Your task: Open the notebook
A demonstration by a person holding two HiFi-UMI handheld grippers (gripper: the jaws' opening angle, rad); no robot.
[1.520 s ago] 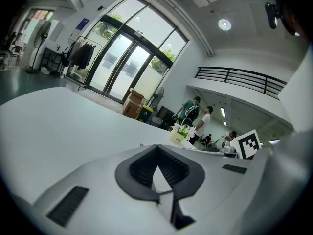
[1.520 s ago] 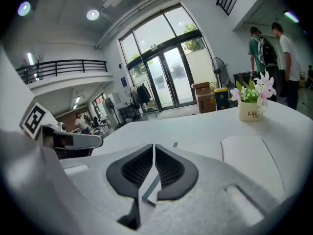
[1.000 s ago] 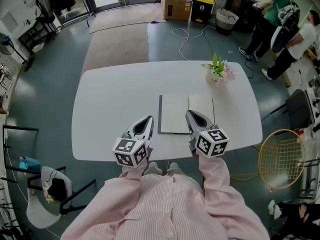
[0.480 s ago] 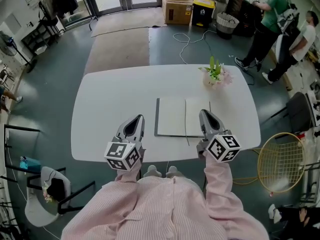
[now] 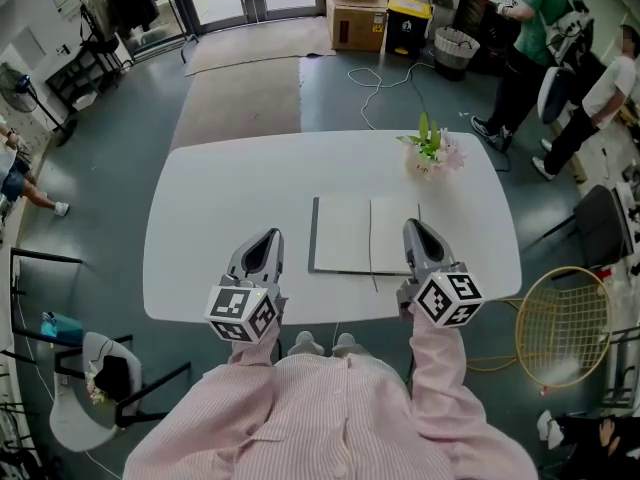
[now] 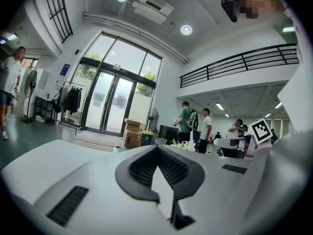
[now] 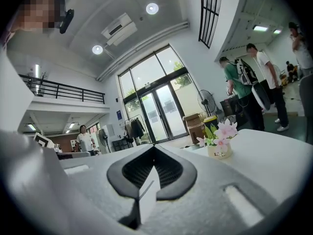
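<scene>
The notebook [image 5: 363, 234] lies open and flat on the white table [image 5: 230, 188], both pale pages showing. My left gripper [image 5: 263, 240] hovers to the left of it, apart from the book, jaws shut with nothing between them. My right gripper [image 5: 414, 230] is held at the notebook's right edge, also shut and holding nothing. In the left gripper view the left gripper [image 6: 157, 148] points level across the room, the table out of sight. The right gripper [image 7: 154, 148] in its own view points level over the tabletop toward the flower pot.
A small pot of pink flowers [image 5: 432, 154] stands at the table's far right, also seen as the flower pot [image 7: 218, 141]. A racket [image 5: 560, 318] lies on the floor to the right, a chair [image 5: 105, 383] at the near left. People [image 5: 530, 48] stand at the back right.
Both grippers drew apart: the left shifted left, the right moved right off the page to the notebook's right edge. The notebook stays open and flat.
</scene>
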